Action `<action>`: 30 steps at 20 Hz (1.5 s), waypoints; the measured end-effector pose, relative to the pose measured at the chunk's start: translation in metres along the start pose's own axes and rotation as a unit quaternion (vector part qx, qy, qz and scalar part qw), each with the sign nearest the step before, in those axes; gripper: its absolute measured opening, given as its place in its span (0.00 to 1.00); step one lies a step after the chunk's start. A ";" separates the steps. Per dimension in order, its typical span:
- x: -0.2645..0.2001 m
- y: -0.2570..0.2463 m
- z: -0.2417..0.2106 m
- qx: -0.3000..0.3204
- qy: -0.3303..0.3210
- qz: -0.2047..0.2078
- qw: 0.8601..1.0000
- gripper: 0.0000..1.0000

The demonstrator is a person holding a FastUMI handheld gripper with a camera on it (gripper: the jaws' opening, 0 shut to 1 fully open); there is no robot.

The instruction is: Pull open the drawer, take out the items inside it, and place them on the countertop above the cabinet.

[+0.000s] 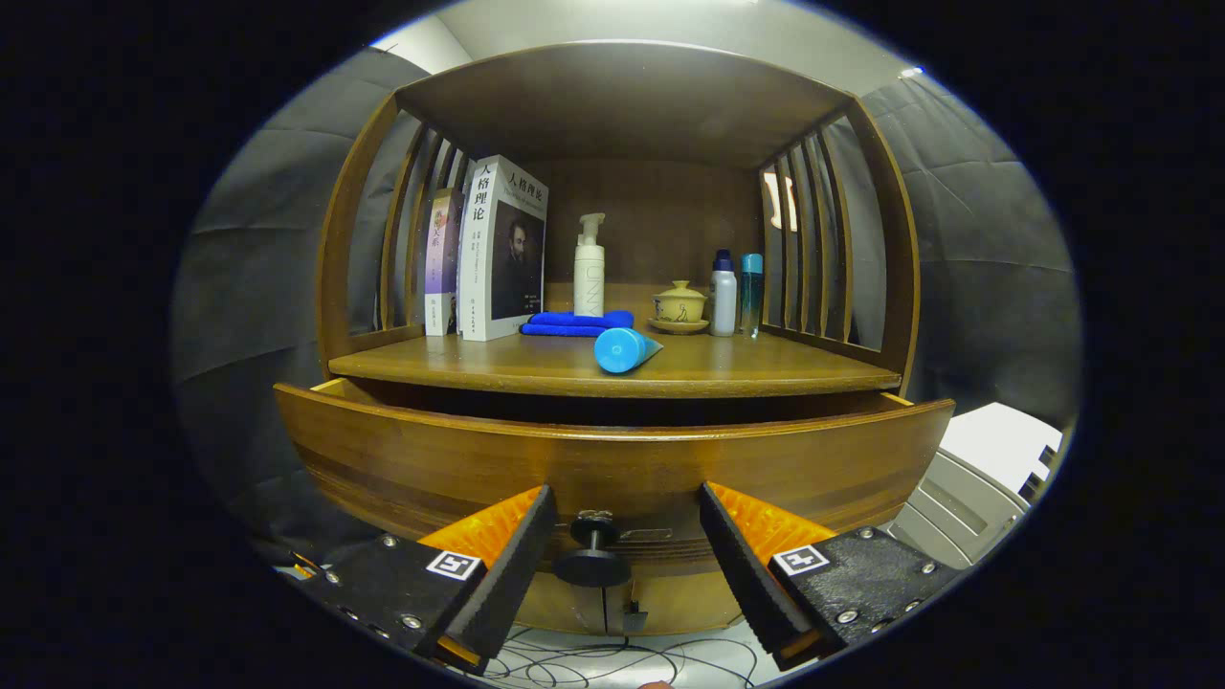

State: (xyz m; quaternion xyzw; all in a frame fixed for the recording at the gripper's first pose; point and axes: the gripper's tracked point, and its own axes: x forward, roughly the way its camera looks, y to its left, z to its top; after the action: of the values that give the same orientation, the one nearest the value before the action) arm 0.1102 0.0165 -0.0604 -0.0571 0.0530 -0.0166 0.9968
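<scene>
The wooden drawer front [612, 464] stands pulled out a little from the cabinet, a dark gap showing behind its top edge. Its black round knob [592, 565] sits between my two fingers, touching neither. My gripper [627, 517] is open, one orange-and-black finger on each side of the knob. The drawer's inside is hidden from here. Above the drawer lies the countertop [766, 368], with a blue tube [624, 349] lying on its side near the front edge.
On the countertop stand two books [498, 249], a white pump bottle [589, 268], a folded blue cloth [579, 322], a lidded yellow cup on a saucer [679, 304] and two small bottles [735, 292]. Slatted side walls and a wooden roof enclose it. Cables lie on the floor below.
</scene>
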 end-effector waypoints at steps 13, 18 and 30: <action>0.024 0.006 0.000 0.003 -0.009 -0.008 1.000 0.95; 0.038 0.007 0.002 0.004 -0.013 -0.008 1.000 0.95; 0.042 0.008 0.002 -0.022 -0.015 -0.004 1.000 0.95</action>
State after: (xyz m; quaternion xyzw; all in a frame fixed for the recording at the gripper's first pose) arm 0.1528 0.0232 -0.0636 -0.0798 0.0378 -0.0182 0.9959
